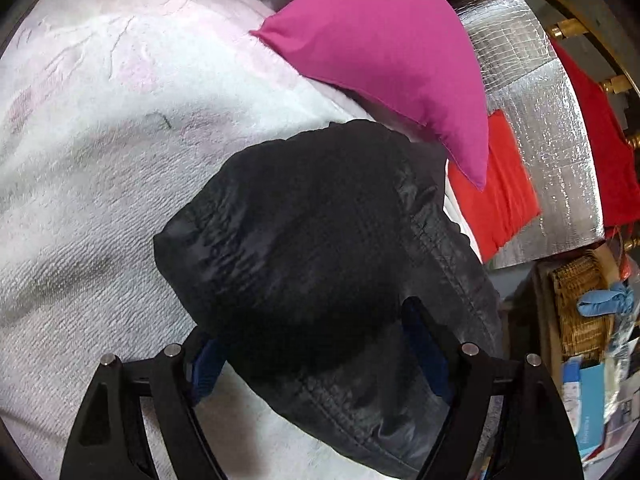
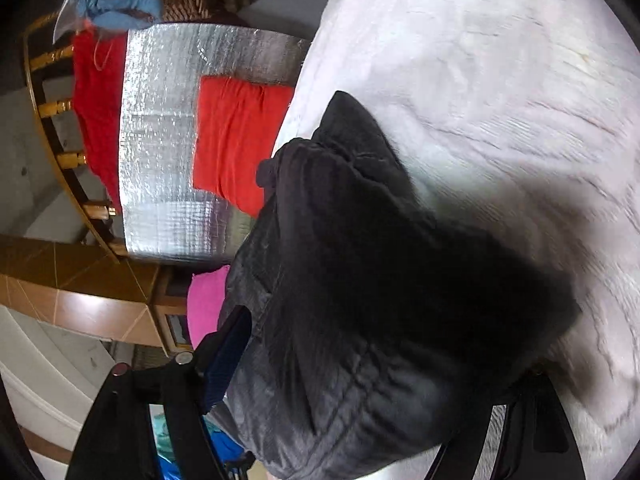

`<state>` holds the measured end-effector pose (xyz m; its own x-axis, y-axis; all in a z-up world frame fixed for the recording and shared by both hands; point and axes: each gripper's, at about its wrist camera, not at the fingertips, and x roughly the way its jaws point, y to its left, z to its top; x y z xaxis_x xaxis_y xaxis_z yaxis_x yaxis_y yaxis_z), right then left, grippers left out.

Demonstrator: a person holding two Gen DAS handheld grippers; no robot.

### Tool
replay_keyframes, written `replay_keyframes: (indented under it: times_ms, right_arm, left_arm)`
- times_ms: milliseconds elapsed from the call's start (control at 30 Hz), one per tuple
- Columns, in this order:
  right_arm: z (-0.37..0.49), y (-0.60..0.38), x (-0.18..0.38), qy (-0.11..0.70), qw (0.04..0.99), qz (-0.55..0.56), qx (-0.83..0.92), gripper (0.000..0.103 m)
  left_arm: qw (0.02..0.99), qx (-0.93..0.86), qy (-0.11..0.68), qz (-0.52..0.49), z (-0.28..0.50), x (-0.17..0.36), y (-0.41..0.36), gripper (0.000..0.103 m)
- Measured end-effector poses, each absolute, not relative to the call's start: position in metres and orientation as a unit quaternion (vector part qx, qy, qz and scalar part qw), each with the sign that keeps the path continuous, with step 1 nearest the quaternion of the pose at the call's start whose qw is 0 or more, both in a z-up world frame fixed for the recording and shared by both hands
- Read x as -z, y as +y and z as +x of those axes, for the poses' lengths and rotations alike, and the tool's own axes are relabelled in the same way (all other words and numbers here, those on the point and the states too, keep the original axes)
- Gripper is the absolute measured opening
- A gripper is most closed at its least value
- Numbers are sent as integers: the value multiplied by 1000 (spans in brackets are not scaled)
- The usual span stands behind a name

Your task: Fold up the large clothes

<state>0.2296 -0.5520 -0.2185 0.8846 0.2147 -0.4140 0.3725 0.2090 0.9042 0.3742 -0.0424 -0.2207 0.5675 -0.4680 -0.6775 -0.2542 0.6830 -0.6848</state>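
A black quilted jacket point(image 1: 312, 248) lies bunched on a white fleece blanket point(image 1: 100, 160). My left gripper point(image 1: 316, 340) is around its near edge; the blue-padded fingers point(image 1: 208, 364) stand wide apart with thick fabric between them, so the grip is unclear. In the right wrist view the same jacket point(image 2: 380, 280) fills the centre over the blanket point(image 2: 500, 100). My right gripper point(image 2: 360, 360) has the jacket bundled between its fingers point(image 2: 228, 352); the right finger is hidden by cloth.
A magenta pillow point(image 1: 380, 52) lies just beyond the jacket. A silver foil mat point(image 1: 540, 128) with red cloths point(image 1: 496, 184) lies past the bed edge. A wicker basket point(image 1: 580, 304) and wooden rail point(image 1: 568, 28) are at right.
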Motion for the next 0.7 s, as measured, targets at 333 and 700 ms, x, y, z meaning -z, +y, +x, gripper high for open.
replay_keyframes:
  times_ms: [333,700]
  right_arm:
    - [232,-543,207,263,776,565,97,40]
    - [216,-527,175,255,807,525,90,35]
  left_arm:
    - [835,43,454,-307,379,207,-65,47]
    - [877,59,425,-215,332,172,-58,33]
